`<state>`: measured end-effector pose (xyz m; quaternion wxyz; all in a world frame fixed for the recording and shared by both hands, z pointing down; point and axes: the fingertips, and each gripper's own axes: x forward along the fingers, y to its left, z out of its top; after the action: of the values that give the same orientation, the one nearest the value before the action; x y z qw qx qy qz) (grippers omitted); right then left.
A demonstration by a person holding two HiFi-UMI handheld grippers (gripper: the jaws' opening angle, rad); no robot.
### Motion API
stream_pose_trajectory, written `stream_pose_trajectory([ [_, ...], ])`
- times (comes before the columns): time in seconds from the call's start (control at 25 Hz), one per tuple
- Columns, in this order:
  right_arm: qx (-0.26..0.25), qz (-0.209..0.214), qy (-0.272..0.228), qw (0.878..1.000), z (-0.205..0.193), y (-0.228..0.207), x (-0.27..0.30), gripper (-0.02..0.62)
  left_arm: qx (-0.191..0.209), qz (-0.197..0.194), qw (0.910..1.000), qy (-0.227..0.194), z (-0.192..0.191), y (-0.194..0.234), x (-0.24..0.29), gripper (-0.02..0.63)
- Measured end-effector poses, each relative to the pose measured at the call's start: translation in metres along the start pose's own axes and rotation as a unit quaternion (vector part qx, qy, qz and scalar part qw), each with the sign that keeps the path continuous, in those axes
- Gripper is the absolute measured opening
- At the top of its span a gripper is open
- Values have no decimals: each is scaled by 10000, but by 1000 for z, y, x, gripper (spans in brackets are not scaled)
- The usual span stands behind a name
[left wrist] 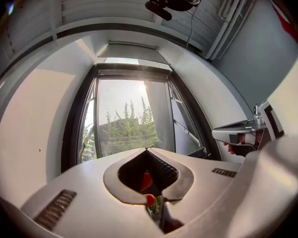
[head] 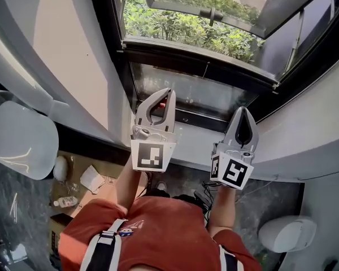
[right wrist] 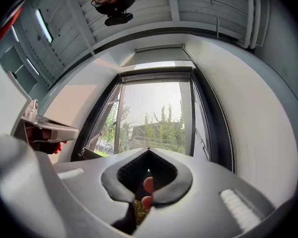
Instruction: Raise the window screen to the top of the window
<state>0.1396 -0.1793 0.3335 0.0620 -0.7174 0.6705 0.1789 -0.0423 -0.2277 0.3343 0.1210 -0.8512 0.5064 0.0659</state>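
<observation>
white walls (head: 73,49) flank a dark-framed window (head: 192,95); floor (head: 265,205) perhaps stone.

Dark stone floor (head: 271,205), open cardboard box (head: 79,161) on it

Clear gap showing between left gripper (head: 168,93) and right gripper (head: 243,112). White recess walls (head: 73,55) hemming in both sides. Dark window frame (head: 198,58) and lower glass pane (head: 192,92) blocking straight ahead; sill (head: 195,140) running beneath.
</observation>
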Motion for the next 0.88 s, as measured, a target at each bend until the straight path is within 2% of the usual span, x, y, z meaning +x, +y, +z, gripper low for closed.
stream_pose_trajectory([
  [0.24, -67, 32, 80, 9999, -11, 0, 16, 11, -85, -3, 10000, 3, -8, 5, 17, 6],
  [0.4, -41, 100, 36, 9999, -19, -7, 31, 11, 0, 64, 10000, 13, -12, 4, 34, 6],
  [0.88, 64, 205, -211, 9995, -36, -59, 91, 11, 229, 265, 9994, -82, -12, -16, 105, 6],
])
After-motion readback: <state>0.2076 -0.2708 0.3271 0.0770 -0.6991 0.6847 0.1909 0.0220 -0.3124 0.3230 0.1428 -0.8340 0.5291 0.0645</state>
